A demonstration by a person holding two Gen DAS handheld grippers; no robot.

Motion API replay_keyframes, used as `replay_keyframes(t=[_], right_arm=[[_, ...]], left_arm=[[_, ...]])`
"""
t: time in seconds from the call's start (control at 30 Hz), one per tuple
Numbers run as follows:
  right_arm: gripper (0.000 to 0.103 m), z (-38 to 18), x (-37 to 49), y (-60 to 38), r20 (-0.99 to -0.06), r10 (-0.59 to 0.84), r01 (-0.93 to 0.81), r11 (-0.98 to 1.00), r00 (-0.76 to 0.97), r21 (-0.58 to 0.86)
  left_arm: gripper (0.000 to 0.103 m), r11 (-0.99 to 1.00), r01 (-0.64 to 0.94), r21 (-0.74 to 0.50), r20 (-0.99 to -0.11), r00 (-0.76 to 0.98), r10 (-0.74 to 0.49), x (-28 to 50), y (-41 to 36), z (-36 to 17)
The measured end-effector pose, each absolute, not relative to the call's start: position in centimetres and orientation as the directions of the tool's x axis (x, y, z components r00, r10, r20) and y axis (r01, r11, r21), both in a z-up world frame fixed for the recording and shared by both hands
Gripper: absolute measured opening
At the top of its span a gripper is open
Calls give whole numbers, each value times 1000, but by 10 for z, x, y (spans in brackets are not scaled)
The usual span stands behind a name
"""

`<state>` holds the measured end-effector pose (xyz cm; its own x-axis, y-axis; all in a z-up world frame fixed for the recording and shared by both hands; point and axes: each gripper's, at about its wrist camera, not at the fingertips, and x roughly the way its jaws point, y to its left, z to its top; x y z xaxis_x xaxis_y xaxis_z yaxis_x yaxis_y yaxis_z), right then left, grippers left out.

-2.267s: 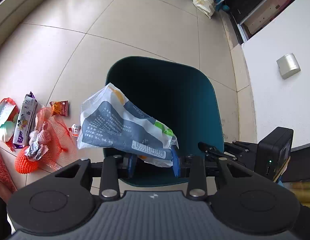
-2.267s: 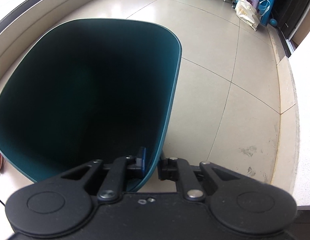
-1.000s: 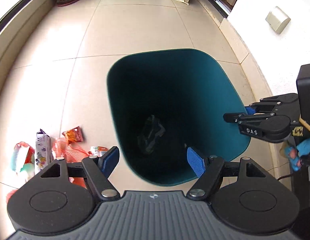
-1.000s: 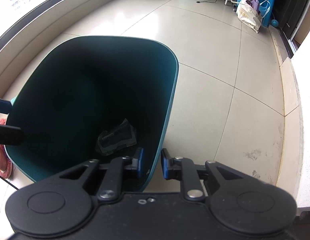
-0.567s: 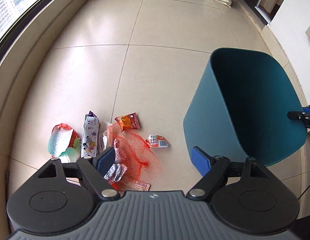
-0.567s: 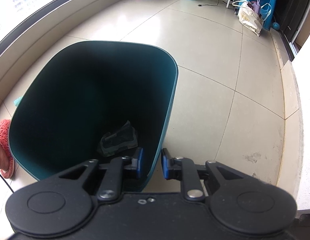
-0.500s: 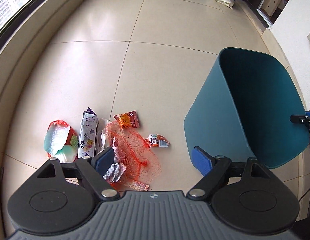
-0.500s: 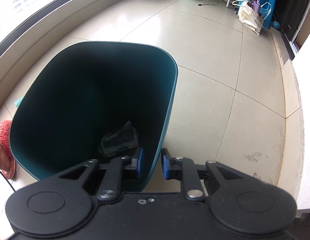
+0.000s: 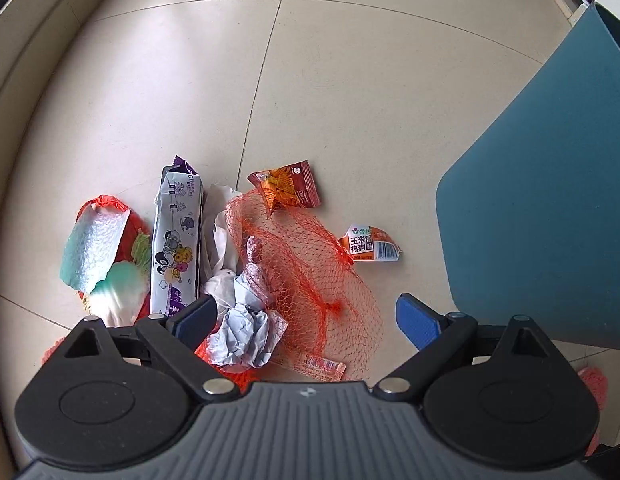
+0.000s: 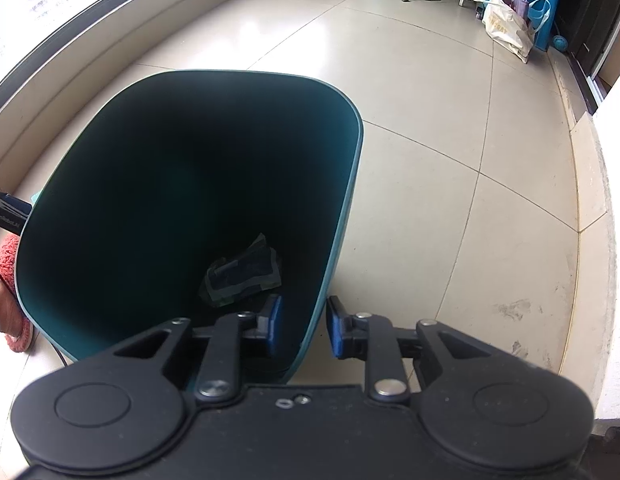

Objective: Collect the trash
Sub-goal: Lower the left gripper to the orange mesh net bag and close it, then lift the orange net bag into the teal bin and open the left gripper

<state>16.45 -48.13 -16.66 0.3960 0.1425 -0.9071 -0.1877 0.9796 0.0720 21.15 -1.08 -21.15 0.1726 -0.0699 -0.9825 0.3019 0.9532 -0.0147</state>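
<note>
Trash is mostly still on the floor [image 9: 350, 80] beside the bin [image 9: 550, 200]; I count only one wrapper [image 10: 242, 276] lying at the bin's bottom, so I judge the job barely begun. Nearest the bin sits a small sausage packet [image 9: 370, 246], then a chip packet [image 9: 288, 188] a little farther off. An orange net [image 9: 310, 276] sprawls between those and the rest, with crumpled foil [image 9: 244, 334] and white paper [image 9: 222, 248] on its far side from the bin. Beyond them lie a cartoon wrapper [image 9: 176, 240] and, farthest from the bin, a red bag [image 9: 100, 248]. My left gripper [image 9: 306, 316] hangs over the net and foil with jaws spread wide and nothing between them. My right gripper [image 10: 304, 330] straddles the bin's wall at the rim [image 10: 310, 328]; its jaws are opening, and the pads appear to stand just clear of the wall. I reckon the net or foil goes next, with about seven pieces left.
</note>
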Motion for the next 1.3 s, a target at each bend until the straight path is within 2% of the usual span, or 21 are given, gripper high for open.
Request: replay_keyframes(t=[0.1,0.53,0.6,0.63,0.67,0.77,0.83,1.03,1.23,1.3], right_arm=[[25,-167,165,-486,-908,148,-184,980,391,80],[26,-166,170,-489,-918,150,-180,980,367,89],[26,-166,171,-488,-920,150,-177,980,363,90],[26,-166,172,-488,-920,149,-177,980,362,89],[26,-166,172,-488,-920,148,-178,980,362,87],[25,-165,172,-487,-920,141,-178,981,365,80],[24,-164,172,-486,-919,136,-175,982,371,74],[19,-163,169,-476,-919,85,-161,987,385,24],[8,-161,163,-470,-915,50,-150,989,400,-12],[8,-161,161,-467,-913,43,-155,988,405,-22]], left_arm=[[97,947,319,32,-983,179,-27,216,-18,-226],[94,947,315,66,-989,143,21,231,-16,-279],[83,954,292,70,-992,124,35,232,-13,-287],[64,956,282,78,-993,110,48,233,-12,-292],[38,957,274,94,-993,95,70,233,-12,-296],[15,961,258,100,-993,84,81,230,-7,-301],[10,957,270,106,-991,105,80,226,-7,-295],[5,961,253,108,-986,153,71,220,-8,-266],[5,961,256,106,-976,211,52,209,-19,-207],[5,961,261,94,-973,228,33,203,-24,-181]])
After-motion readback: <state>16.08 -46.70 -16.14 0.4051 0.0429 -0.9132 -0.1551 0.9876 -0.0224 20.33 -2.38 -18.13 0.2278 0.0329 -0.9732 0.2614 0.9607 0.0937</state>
